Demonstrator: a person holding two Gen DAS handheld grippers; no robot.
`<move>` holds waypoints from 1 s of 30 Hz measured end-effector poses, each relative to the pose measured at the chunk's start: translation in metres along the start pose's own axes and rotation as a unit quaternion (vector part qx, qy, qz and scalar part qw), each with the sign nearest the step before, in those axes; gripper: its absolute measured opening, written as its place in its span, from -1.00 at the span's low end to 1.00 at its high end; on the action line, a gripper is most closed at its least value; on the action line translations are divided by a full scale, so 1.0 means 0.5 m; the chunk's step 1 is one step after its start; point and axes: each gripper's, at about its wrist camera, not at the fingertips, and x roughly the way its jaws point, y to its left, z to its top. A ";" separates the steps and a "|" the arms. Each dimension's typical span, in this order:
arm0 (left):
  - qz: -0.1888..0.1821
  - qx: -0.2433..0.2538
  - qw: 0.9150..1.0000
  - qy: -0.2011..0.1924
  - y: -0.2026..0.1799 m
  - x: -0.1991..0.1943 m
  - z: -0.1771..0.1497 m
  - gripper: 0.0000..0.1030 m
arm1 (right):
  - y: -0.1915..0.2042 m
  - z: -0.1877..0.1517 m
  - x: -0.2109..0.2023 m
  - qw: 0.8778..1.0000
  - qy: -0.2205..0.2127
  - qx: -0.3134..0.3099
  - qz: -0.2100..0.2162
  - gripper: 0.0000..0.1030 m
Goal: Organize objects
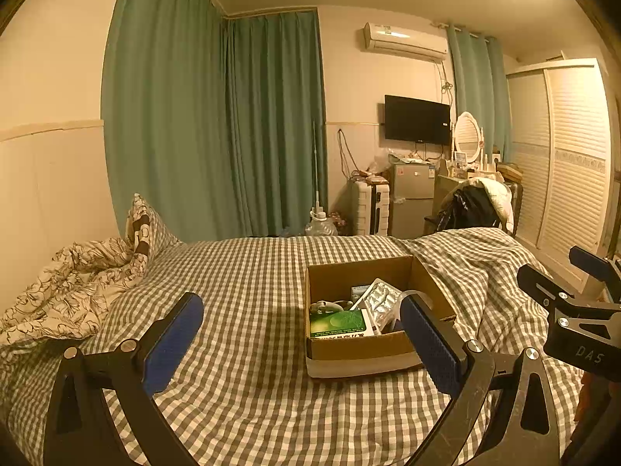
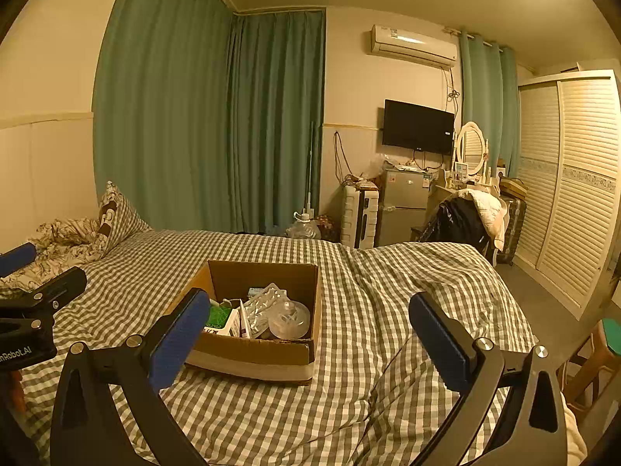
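An open cardboard box (image 1: 361,345) sits on the checked bedspread (image 1: 240,279). It holds a green packet (image 1: 337,323), foil blister packs (image 1: 378,295) and other small items. In the right wrist view the box (image 2: 252,353) also shows a clear round plastic piece (image 2: 289,319). My left gripper (image 1: 302,343) is open and empty, held above the bed just short of the box, its right finger over the box's right front corner. My right gripper (image 2: 310,339) is open and empty, to the right of the left one, its left finger over the box's left front corner.
A crumpled floral quilt (image 1: 66,291) and a pillow (image 1: 145,227) lie at the bed's left. Beyond the bed stand a suitcase (image 1: 370,207), a small fridge (image 1: 413,198), a chair with clothes (image 1: 475,202) and a louvred wardrobe (image 1: 562,163). A stool (image 2: 605,349) stands at the right.
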 end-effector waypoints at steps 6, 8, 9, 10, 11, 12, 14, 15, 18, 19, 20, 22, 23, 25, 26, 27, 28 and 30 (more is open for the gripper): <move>0.001 0.006 1.000 0.003 -0.003 0.001 0.000 1.00 | 0.000 0.001 0.001 1.000 0.001 0.000 0.001 0.99; 0.001 0.005 1.000 0.003 -0.003 0.001 0.000 1.00 | 0.000 0.001 0.000 1.000 0.000 0.000 0.001 0.99; 0.001 0.005 1.000 0.002 -0.003 0.001 0.000 1.00 | 0.000 0.001 0.000 1.000 0.000 0.000 0.001 0.99; 0.002 0.005 1.000 0.001 -0.003 0.001 0.000 1.00 | 0.001 0.001 0.000 1.000 0.000 0.000 0.001 0.99; 0.002 0.004 1.000 0.001 -0.004 0.002 0.000 1.00 | 0.001 0.001 0.000 1.000 0.001 0.000 0.001 0.99; 0.000 0.004 1.000 0.002 -0.003 0.003 0.000 1.00 | 0.001 0.001 0.001 1.000 0.002 -0.001 0.001 0.99; -0.001 0.003 1.000 0.002 -0.003 0.003 -0.001 1.00 | 0.003 0.001 0.000 1.000 0.003 -0.001 0.001 0.99; 0.000 0.003 1.000 0.002 -0.003 0.002 0.000 1.00 | 0.004 0.001 0.000 1.000 0.003 -0.002 0.002 0.99; 0.001 0.005 1.000 0.002 -0.005 0.002 -0.001 1.00 | 0.008 0.001 0.000 1.000 0.004 -0.002 0.003 0.99; 0.002 0.005 1.000 0.002 -0.005 0.003 -0.002 1.00 | 0.008 0.000 0.000 1.000 0.004 -0.002 0.003 0.99; 0.001 0.005 1.000 0.002 -0.005 0.002 -0.001 1.00 | 0.009 0.000 0.000 1.000 0.004 -0.002 0.003 0.99; 0.002 0.004 1.000 0.001 -0.005 0.002 -0.001 1.00 | 0.010 0.000 0.001 1.000 0.005 -0.002 0.003 0.99; 0.002 0.004 1.000 0.001 -0.006 0.002 -0.001 1.00 | 0.011 0.000 0.001 1.000 0.006 -0.003 0.003 0.99; 0.002 0.003 1.000 0.002 -0.005 0.002 -0.002 1.00 | 0.011 -0.001 0.002 1.000 0.007 -0.003 0.002 0.99; 0.001 0.004 1.000 0.002 -0.005 0.002 -0.002 1.00 | 0.011 -0.001 0.003 1.000 0.008 -0.003 0.002 0.99; 0.002 0.003 1.000 0.002 -0.005 0.002 -0.002 1.00 | 0.010 -0.001 0.003 1.000 0.008 -0.003 0.002 0.99; 0.003 0.003 1.000 0.001 -0.005 0.002 -0.002 1.00 | 0.010 -0.001 0.003 1.000 0.007 -0.002 0.002 0.99; 0.002 0.003 1.000 0.001 -0.005 0.002 -0.002 1.00 | 0.010 -0.001 0.004 1.000 0.008 -0.002 0.002 0.99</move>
